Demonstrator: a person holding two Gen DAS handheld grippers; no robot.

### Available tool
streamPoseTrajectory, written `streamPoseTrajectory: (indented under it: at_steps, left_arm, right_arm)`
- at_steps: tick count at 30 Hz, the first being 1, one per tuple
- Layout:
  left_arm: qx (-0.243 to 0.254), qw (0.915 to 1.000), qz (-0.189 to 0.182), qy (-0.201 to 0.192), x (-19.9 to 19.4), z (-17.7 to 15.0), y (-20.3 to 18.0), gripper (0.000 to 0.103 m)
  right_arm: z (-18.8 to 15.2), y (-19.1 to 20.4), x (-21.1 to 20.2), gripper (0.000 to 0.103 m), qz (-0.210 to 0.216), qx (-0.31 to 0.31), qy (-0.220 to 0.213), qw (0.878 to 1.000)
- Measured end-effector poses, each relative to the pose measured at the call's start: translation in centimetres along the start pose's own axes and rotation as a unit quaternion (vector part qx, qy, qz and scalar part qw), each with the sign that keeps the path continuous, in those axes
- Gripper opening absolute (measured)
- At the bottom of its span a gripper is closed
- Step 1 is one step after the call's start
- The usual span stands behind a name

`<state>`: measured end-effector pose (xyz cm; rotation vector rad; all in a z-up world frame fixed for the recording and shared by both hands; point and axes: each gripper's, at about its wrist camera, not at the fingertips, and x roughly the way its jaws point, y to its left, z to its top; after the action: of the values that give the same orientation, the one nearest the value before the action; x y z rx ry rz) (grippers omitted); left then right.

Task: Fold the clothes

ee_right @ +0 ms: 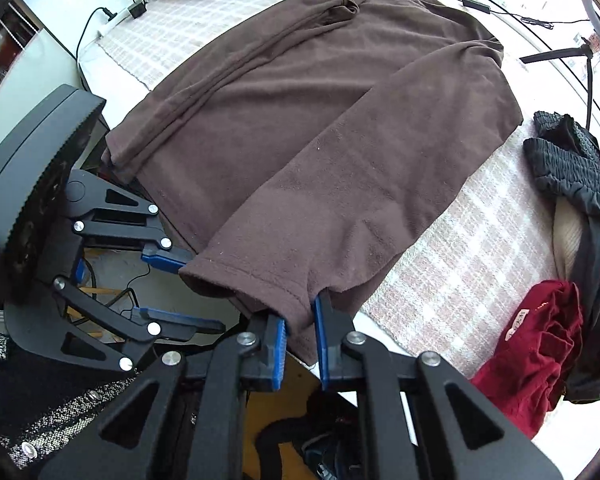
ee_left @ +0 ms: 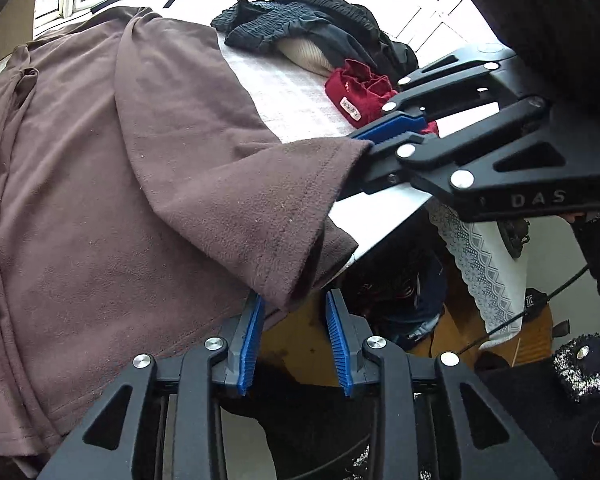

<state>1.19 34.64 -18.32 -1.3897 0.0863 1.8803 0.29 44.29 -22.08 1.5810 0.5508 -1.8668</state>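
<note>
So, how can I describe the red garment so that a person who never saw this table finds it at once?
Start at the big brown garment spread over the checked tablecloth. To its side, at the table's edge, lies a heap of dark clothes. The red garment lies crumpled at the near end of that heap; it alone is bright red, with a small pale label.

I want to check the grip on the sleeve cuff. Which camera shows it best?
The right wrist view: the cuff sits centred, its hem pinched by the right gripper, with the left gripper open beside it. The left wrist view shows the cuff from the side, its far corner in the right gripper.
</note>
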Motion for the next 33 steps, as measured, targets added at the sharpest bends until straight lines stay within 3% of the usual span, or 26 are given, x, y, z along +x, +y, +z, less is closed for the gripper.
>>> streamPoseTrajectory:
  at_steps: [1, 6, 8, 10, 12, 16, 18, 21, 23, 26, 28, 30, 33]
  left_arm:
    - [-0.006, 1.0000, 0.002, -0.005, -0.4, 0.1, 0.3, 0.012]
    - [0.029, 0.9977, 0.054, 0.029, -2.2, -1.0, 1.2, 0.012]
    - [0.045, 0.9965, 0.065, 0.026, -3.5, -0.8, 1.1, 0.012]
    - [0.061, 0.9959, 0.067, 0.005, -4.4, 0.4, 0.5, 0.013]
    - [0.078, 0.9947, 0.064, -0.021, -4.7, 1.7, -0.2, 0.019]
    - [0.073, 0.9965, 0.040, 0.006, 0.0, 3.2, 0.2, 0.020]
    - [0.064, 0.9962, 0.044, 0.039, 2.9, 2.8, 0.9, 0.020]
    - [0.050, 0.9975, 0.037, 0.035, 3.0, 2.1, 1.2, 0.020]
    - [0.040, 0.9984, 0.035, 0.017, 1.8, 1.8, 0.8, 0.019]
    - [0.045, 0.9986, 0.018, -0.023, 0.7, 1.5, -1.5, 0.027]
    - [0.053, 0.9980, 0.005, -0.035, 1.2, 1.7, -3.4, 0.036]
    - [0.063, 0.9975, 0.003, -0.031, 2.5, 2.2, -4.7, 0.045]
    - [0.057, 0.9981, 0.019, -0.012, 4.7, 3.4, -5.5, 0.047]
  right_arm:
    - [-0.2, 0.2, 0.6, 0.012, 0.000, -0.002, 0.009, 1.000]
    - [-1.9, 1.3, 4.7, 0.014, 0.022, -0.013, 0.077, 0.997]
    - [-2.8, 1.1, 4.6, 0.014, 0.045, -0.009, 0.093, 0.995]
    - [-2.9, -0.5, 2.7, 0.016, 0.076, 0.024, 0.062, 0.995]
    - [-2.4, -2.8, 0.8, 0.025, 0.099, 0.065, 0.021, 0.993]
    - [0.5, -6.5, 0.5, 0.027, 0.078, 0.117, -0.046, 0.989]
    - [2.0, -7.3, 3.1, 0.027, 0.087, 0.124, -0.037, 0.988]
    - [2.4, -8.1, 7.0, 0.025, 0.094, 0.119, 0.001, 0.988]
    - [2.5, -8.9, 6.1, 0.025, 0.108, 0.109, -0.001, 0.988]
    - [3.6, -12.5, 3.2, 0.026, 0.082, 0.134, -0.047, 0.986]
    - [5.0, -15.4, 2.3, 0.042, 0.063, 0.163, -0.079, 0.981]
    - [6.6, -18.3, 2.3, 0.049, 0.047, 0.197, -0.102, 0.974]
    - [8.7, -21.9, 2.7, 0.049, 0.031, 0.235, -0.122, 0.964]
